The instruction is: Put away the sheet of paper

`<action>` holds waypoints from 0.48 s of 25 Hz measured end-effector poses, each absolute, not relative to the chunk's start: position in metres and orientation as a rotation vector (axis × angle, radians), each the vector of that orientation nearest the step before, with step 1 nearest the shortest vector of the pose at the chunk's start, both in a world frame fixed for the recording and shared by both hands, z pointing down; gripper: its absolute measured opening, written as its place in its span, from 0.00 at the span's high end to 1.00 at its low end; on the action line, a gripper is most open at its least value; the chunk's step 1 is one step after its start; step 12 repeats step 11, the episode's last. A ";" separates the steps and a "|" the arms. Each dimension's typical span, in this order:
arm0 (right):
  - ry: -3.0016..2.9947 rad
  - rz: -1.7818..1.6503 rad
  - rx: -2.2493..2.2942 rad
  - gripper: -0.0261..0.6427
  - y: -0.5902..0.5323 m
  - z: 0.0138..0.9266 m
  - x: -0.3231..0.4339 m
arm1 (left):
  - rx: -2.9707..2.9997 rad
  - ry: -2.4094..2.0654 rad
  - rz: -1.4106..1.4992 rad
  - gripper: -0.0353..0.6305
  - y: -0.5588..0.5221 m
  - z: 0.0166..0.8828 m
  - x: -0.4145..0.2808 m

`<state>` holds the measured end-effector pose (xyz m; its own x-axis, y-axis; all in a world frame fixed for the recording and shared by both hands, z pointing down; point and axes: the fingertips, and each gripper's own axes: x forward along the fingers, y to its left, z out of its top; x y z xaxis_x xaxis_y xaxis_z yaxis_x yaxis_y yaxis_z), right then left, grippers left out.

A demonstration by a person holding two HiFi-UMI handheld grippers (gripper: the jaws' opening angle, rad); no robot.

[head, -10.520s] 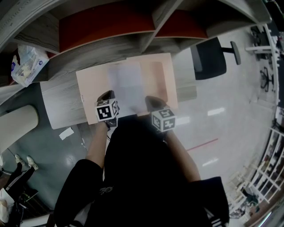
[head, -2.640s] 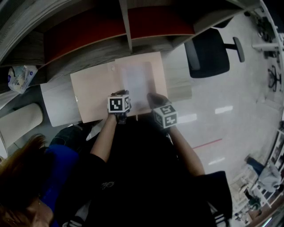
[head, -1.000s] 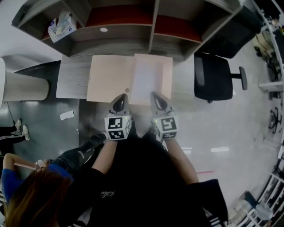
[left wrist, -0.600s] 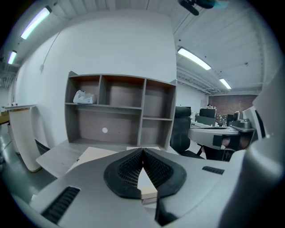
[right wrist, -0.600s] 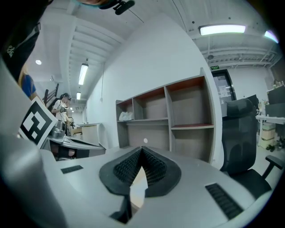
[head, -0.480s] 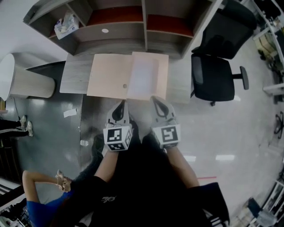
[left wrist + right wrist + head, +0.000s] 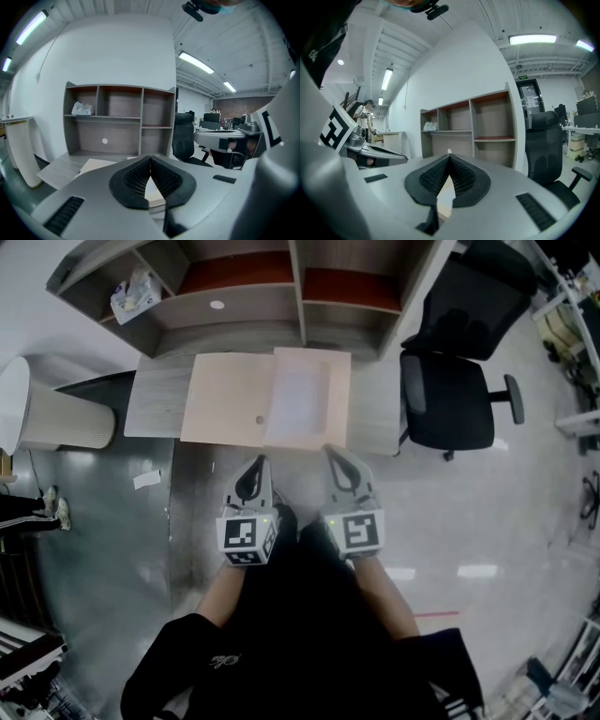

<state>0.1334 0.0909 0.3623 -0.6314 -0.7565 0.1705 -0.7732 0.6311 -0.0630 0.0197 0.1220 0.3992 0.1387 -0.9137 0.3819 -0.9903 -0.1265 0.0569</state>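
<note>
The sheet of paper lies flat on the right half of an open beige folder. The folder is spread across the middle of the grey wood tabletop, and its near edge lies along the tabletop's front edge. A small round dot shows on the folder just left of the sheet, close to that edge. The left and right ends of the tabletop are bare.

Both tools are off the tabletop, over the glossy floor just in front of its front edge, and point toward the folder. The left hand-held gripper is clenched with its ribbed black pads pressed together at the tip and nothing between them. It is in front of the folder's middle. The right hand-held gripper is clenched and empty as well, its tip just short of the folder's right front corner. Neither touches the folder or the sheet.

A grey shelving unit with reddish-brown shelf boards stands along the tabletop's back edge. A crumpled plastic packet sits in its upper left compartment, and a white round mark is on its back panel. A black office chair stands off the tabletop's right end. A white rounded panel stands off the left end. A small scrap of paper lies on the floor by the left front corner.
</note>
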 end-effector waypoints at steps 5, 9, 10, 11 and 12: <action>-2.717 0.196 1.286 0.94 0.093 0.365 0.139 | 2.152 -1.850 0.379 0.88 0.120 0.396 0.023; -2.712 0.197 1.268 0.94 0.097 0.367 0.142 | 2.158 -1.838 0.390 0.88 0.122 0.396 0.032; -2.710 0.190 1.259 0.94 0.098 0.368 0.143 | 2.159 -1.835 0.393 0.88 0.122 0.397 0.035; -2.709 0.183 1.251 0.94 0.099 0.369 0.144 | 2.160 -1.832 0.397 0.88 0.123 0.397 0.037; -2.709 0.183 1.251 0.94 0.099 0.369 0.144 | 2.160 -1.832 0.397 0.88 0.123 0.397 0.037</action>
